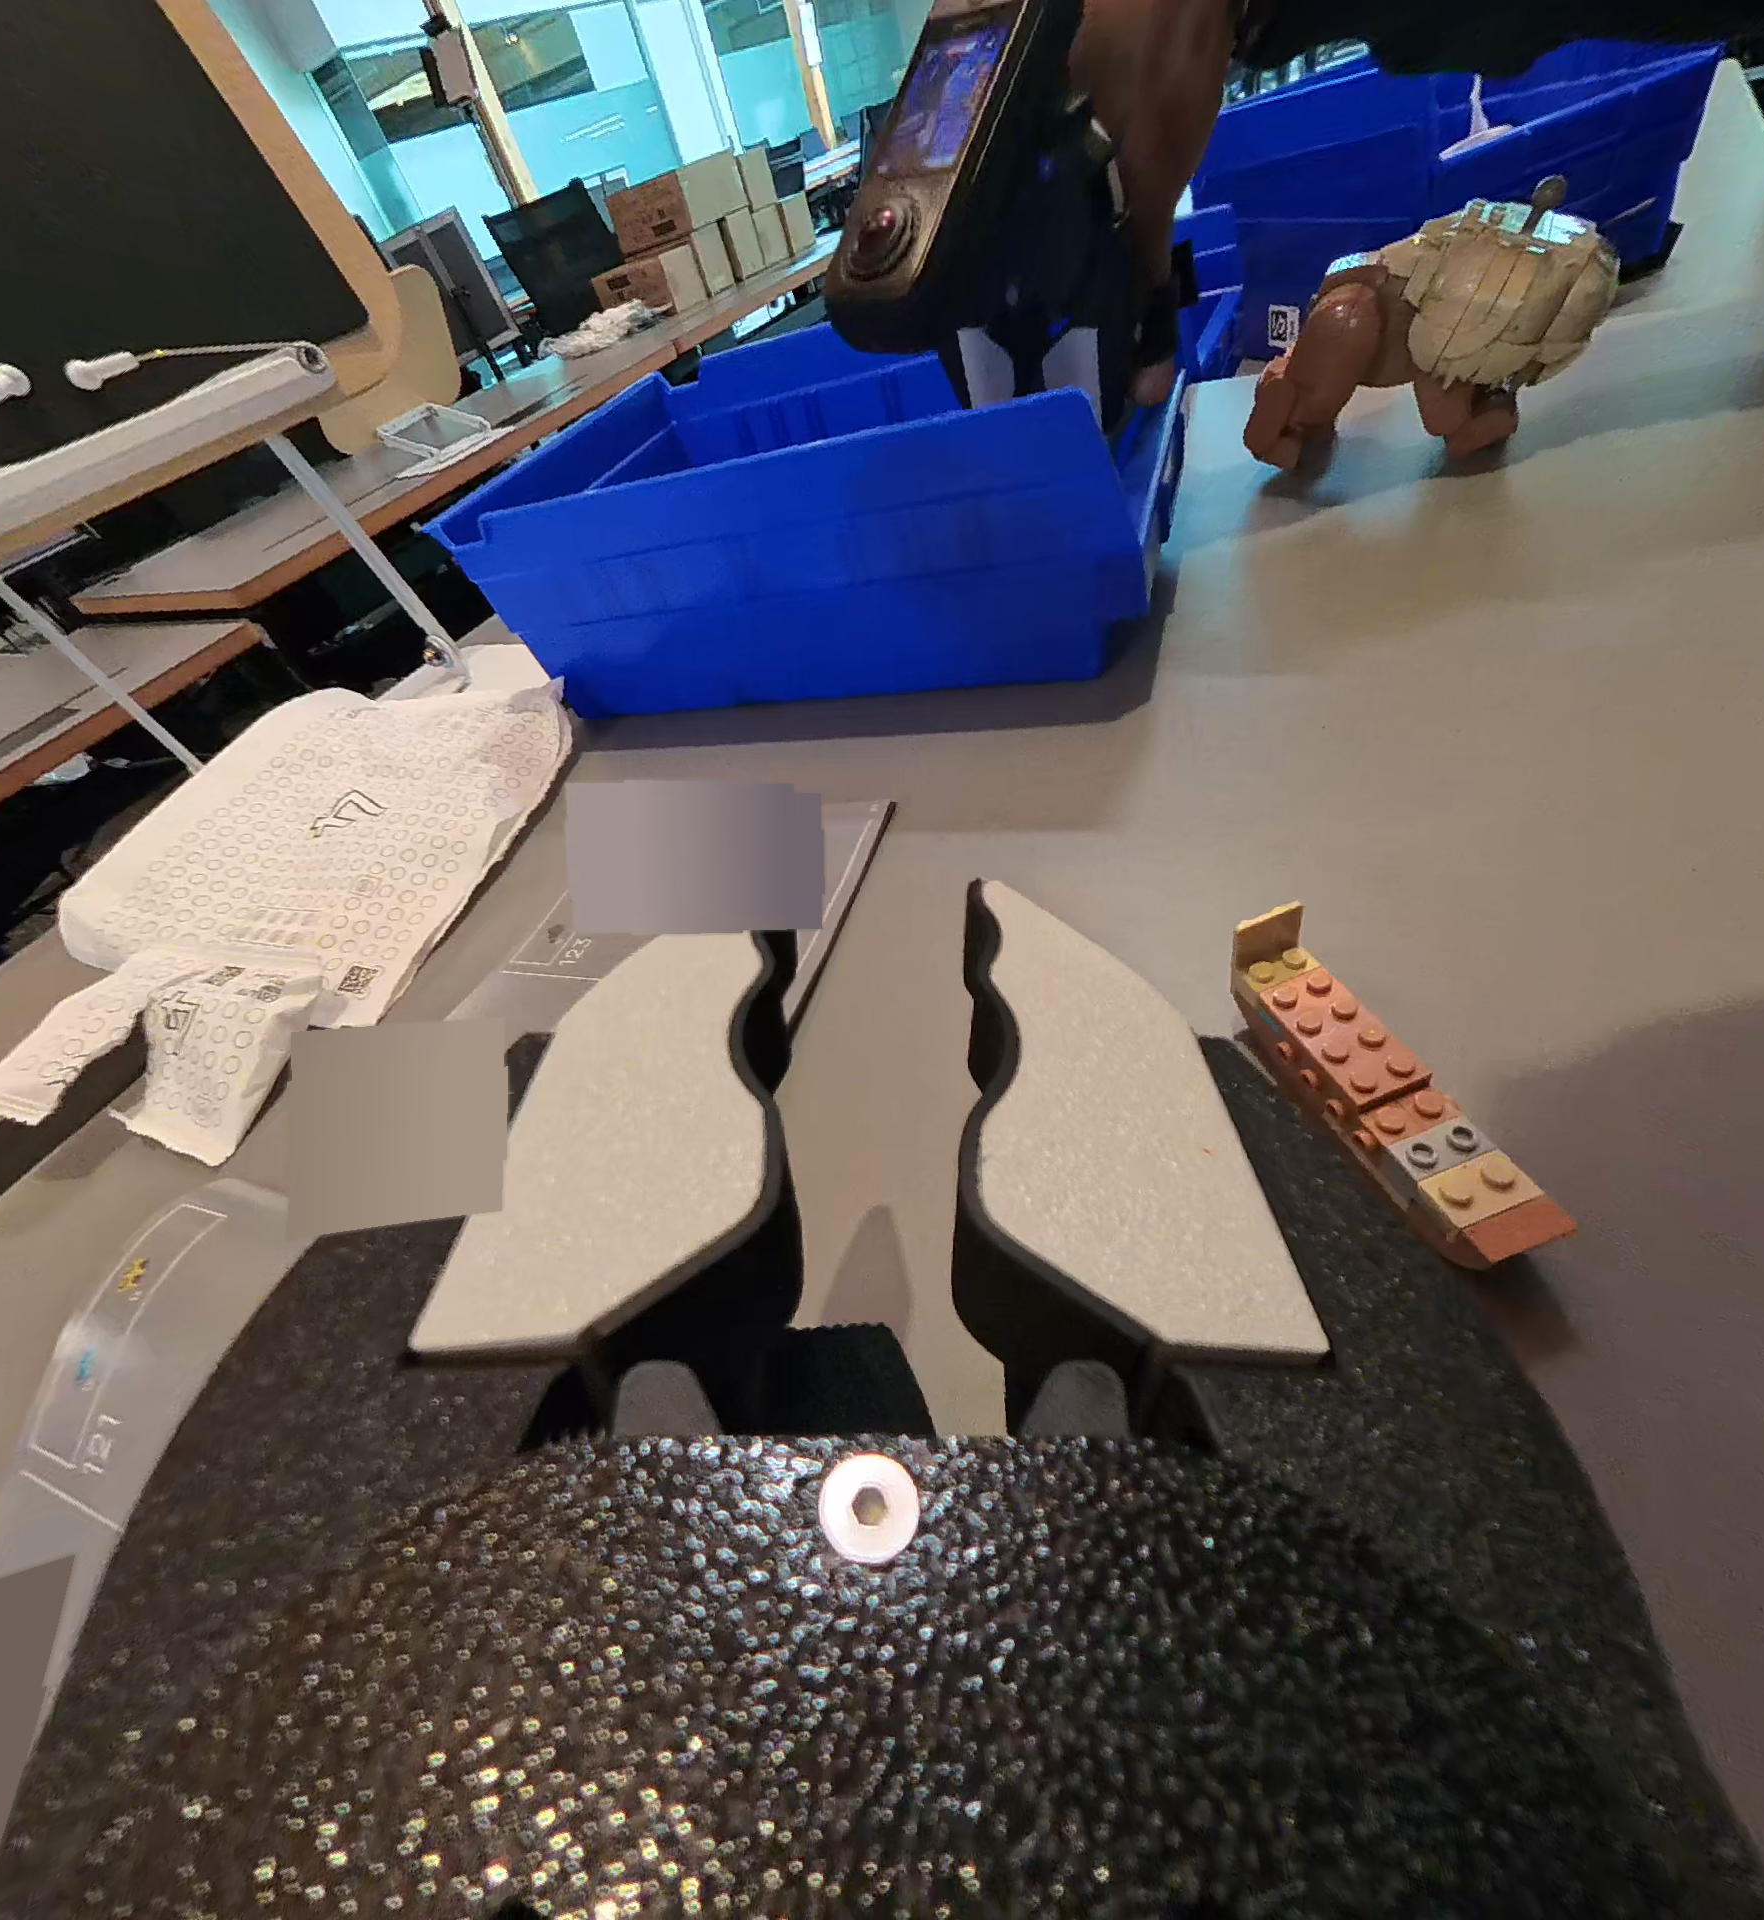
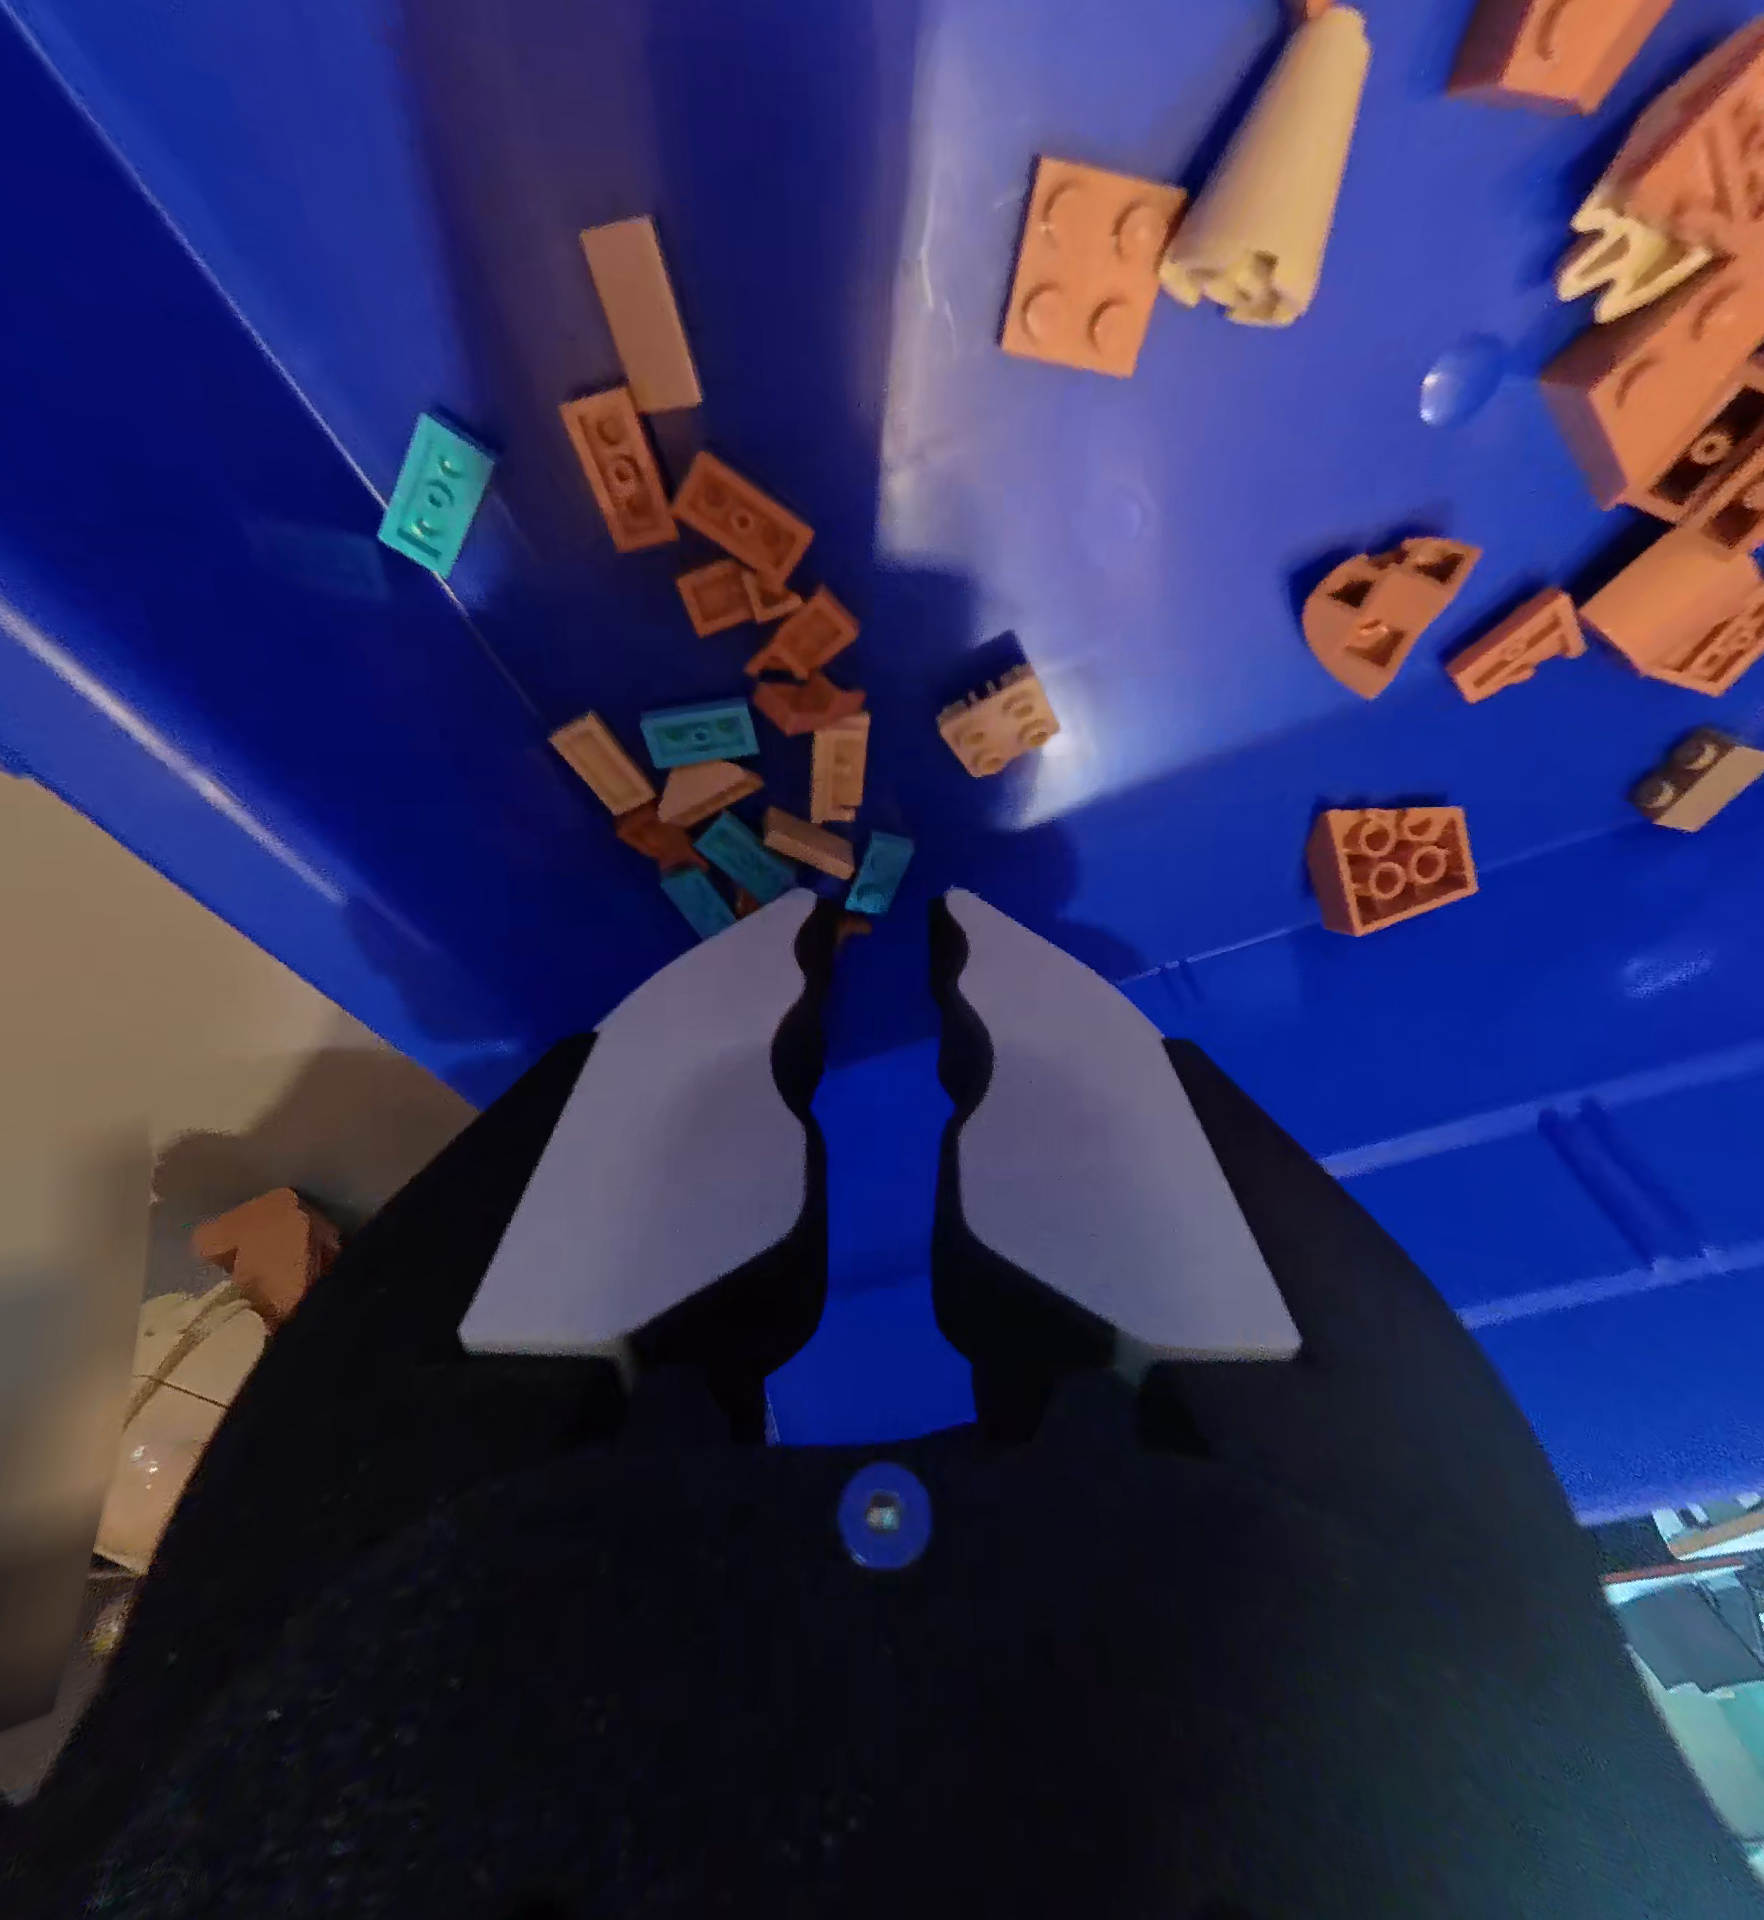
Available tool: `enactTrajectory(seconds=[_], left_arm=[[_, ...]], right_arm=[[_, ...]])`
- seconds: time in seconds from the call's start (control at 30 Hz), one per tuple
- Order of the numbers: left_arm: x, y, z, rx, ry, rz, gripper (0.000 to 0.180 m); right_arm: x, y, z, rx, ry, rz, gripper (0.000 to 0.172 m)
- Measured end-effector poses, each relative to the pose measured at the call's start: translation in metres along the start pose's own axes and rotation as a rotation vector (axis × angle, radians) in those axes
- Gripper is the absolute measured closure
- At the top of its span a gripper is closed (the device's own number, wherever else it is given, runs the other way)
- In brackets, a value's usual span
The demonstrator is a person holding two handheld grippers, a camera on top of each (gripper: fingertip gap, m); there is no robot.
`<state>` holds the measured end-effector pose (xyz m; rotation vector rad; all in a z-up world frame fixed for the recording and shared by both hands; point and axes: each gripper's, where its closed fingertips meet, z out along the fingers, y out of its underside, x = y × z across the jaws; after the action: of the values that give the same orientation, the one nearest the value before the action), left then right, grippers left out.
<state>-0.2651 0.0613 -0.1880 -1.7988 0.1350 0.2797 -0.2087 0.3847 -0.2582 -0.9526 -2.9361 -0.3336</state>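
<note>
My left gripper (image 1: pixel 873 935) is just hanging low over the grey table (image 1: pixel 1377 779), jaws moderately open and nothing between them, only bare tabletop. A dark flat sheet (image 1: pixel 852 883) lies on the table right by the left fingertip. Just off the right finger there's a little half-built brick strip (image 1: pixel 1377 1081), brown plates with a grey and tan bit on one end, lying flat. Toward the left edge of the table sit some torn white paper bags (image 1: pixel 306 852). Further back is the blue bin (image 1: pixel 805 561), and a brick animal model (image 1: pixel 1429 312) stands on the table to the right of it.

My right gripper (image 2: pixel 883 909) is down inside that bin (image 2: pixel 1480 1091), jaws open a narrow bit, gripping nothing. A teal plate (image 2: pixel 878 871) sits right in front of the tips, at the near end of a heap of small brown, tan and teal plates (image 2: pixel 732 644) along the wall. Bigger brown bricks (image 2: pixel 1392 868) are scattered across the floor, well apart from the fingers.
</note>
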Motion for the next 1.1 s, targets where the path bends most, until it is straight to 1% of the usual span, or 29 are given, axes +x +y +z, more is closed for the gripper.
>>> enactTrajectory(seconds=[0.13,0.23,0.37,0.6,0.77,0.9,0.97,1.03,1.1], left_arm=[[0.003,0.000,0.000,-0.003,0.008,-0.004,0.150],[0.004,-0.001,0.001,-0.003,0.009,-0.005,0.150],[0.004,-0.001,0.000,0.001,0.012,-0.011,0.150],[0.007,-0.003,0.000,0.008,0.023,-0.009,0.151],[0.010,-0.006,-0.001,0.022,0.035,-0.025,0.152],[0.015,-0.006,-0.001,0.021,0.047,-0.020,0.152],[0.017,-0.007,-0.001,0.023,0.056,-0.025,0.152],[0.020,-0.008,-0.001,0.021,0.074,-0.034,0.152],[0.025,-0.005,-0.001,-0.003,0.117,-0.035,0.152]], right_arm=[[0.001,-0.001,0.004,-0.017,-0.011,0.020,0.154],[0.003,-0.001,0.004,-0.025,-0.017,0.034,0.150],[-0.002,-0.001,0.005,-0.032,-0.083,0.028,0.162],[-0.002,-0.001,0.006,-0.037,-0.141,0.064,0.163],[0.003,-0.001,0.003,-0.011,-0.081,0.091,0.163],[0.006,-0.001,-0.009,0.033,-0.018,0.106,0.163],[0.006,-0.006,-0.021,0.086,0.015,0.110,0.163],[-0.004,-0.020,-0.043,0.186,0.036,0.093,0.163],[-0.021,-0.041,-0.075,0.316,0.072,0.064,0.164]])
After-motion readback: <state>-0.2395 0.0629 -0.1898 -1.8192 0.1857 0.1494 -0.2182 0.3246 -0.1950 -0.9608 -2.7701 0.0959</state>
